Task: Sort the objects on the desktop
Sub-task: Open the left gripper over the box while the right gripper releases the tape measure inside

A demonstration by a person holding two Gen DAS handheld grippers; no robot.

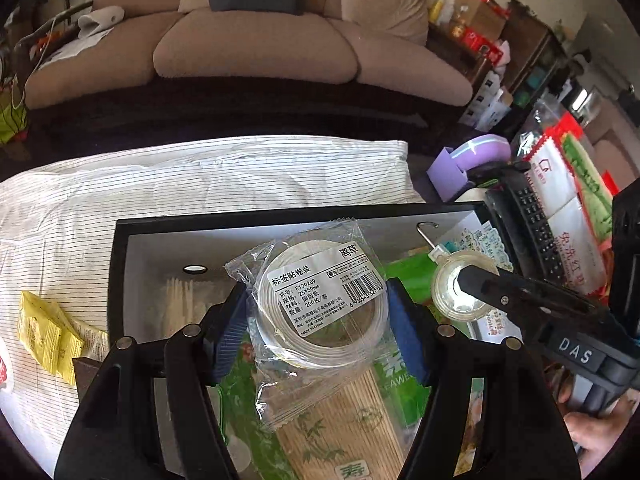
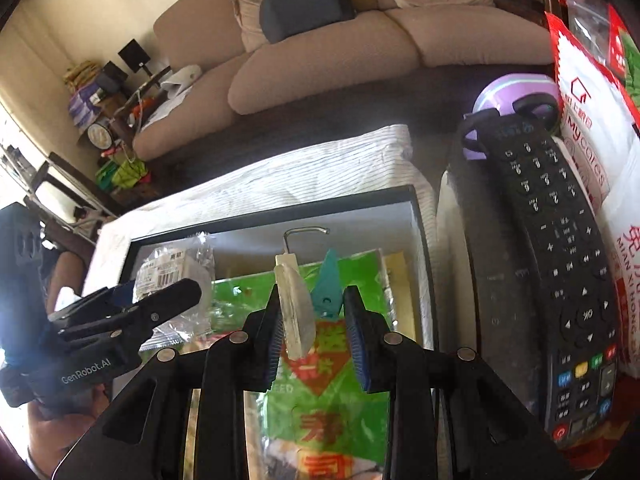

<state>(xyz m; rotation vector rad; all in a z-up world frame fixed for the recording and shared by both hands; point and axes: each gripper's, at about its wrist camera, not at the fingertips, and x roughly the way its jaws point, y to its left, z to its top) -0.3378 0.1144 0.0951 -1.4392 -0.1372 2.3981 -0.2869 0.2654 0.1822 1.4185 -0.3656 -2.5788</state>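
My left gripper [image 1: 320,324] is shut on a label roll in a clear packet [image 1: 320,300], held over the black box [image 1: 248,218]. The packet also shows in the right wrist view [image 2: 168,276], with the left gripper [image 2: 160,304] beside it. My right gripper [image 2: 312,328] stands open over the box [image 2: 420,240]. A clear suction hook [image 2: 294,312] with a metal hook leans against its left finger [image 2: 272,340]; the right finger is apart from it. In the left wrist view the suction hook [image 1: 460,292] sits at the right gripper's tip.
The box holds a green seaweed packet [image 2: 320,420], a bamboo mat [image 1: 340,432] and toothpicks [image 1: 180,308]. A black remote [image 2: 560,280], a purple tape dispenser [image 2: 516,96] and tissue packs [image 2: 588,152] lie right of the box. Yellow sachets [image 1: 44,328] lie on the striped cloth [image 1: 120,184].
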